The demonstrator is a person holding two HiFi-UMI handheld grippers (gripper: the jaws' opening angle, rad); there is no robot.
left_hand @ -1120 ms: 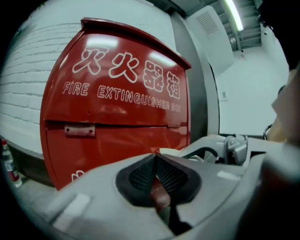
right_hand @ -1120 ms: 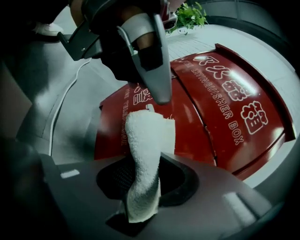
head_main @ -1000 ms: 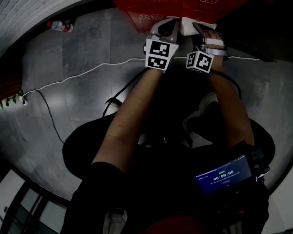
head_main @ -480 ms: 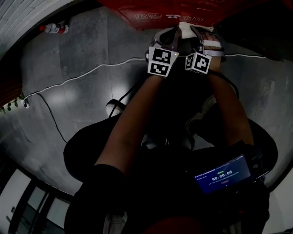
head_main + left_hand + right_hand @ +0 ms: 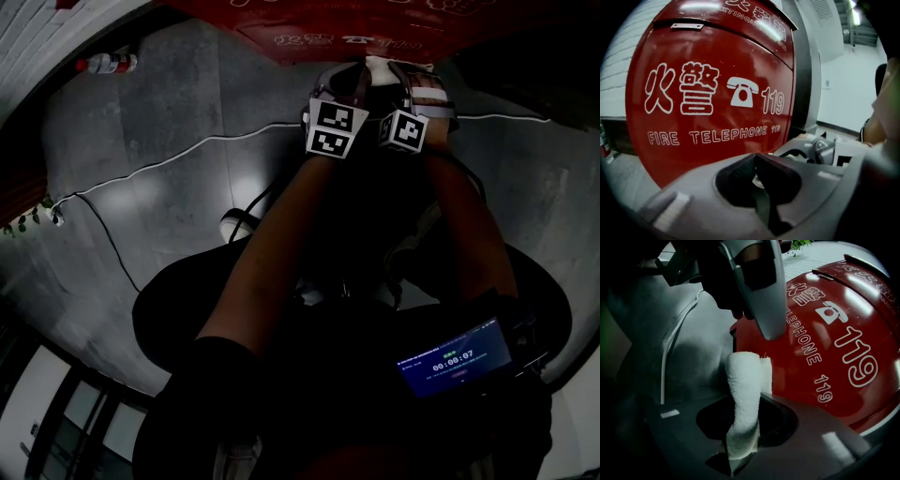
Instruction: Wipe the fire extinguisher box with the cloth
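Observation:
The red fire extinguisher box (image 5: 356, 23) stands at the top of the head view, its front printed with white "FIRE TELEPHONE 119" lettering (image 5: 708, 93). My right gripper (image 5: 412, 80) is shut on a folded white cloth (image 5: 743, 394), whose top end stands close to the red front (image 5: 834, 343); I cannot tell whether they touch. In the head view the cloth (image 5: 382, 67) shows between the two grippers. My left gripper (image 5: 342, 80) sits just left of the right one, jaws shut (image 5: 757, 171) with nothing held, facing the box. It shows as a grey finger (image 5: 754, 282) over the cloth.
A white cable (image 5: 169, 159) runs across the grey floor to the left. A bottle (image 5: 105, 64) lies at the far left by the wall. A grey pillar (image 5: 806, 56) stands right of the box. A screen with a timer (image 5: 457, 356) hangs at the person's waist.
Both grippers have drawn closer together, the left shifting slightly right. More of the red box front shows at the top. The cloth stays in the right gripper.

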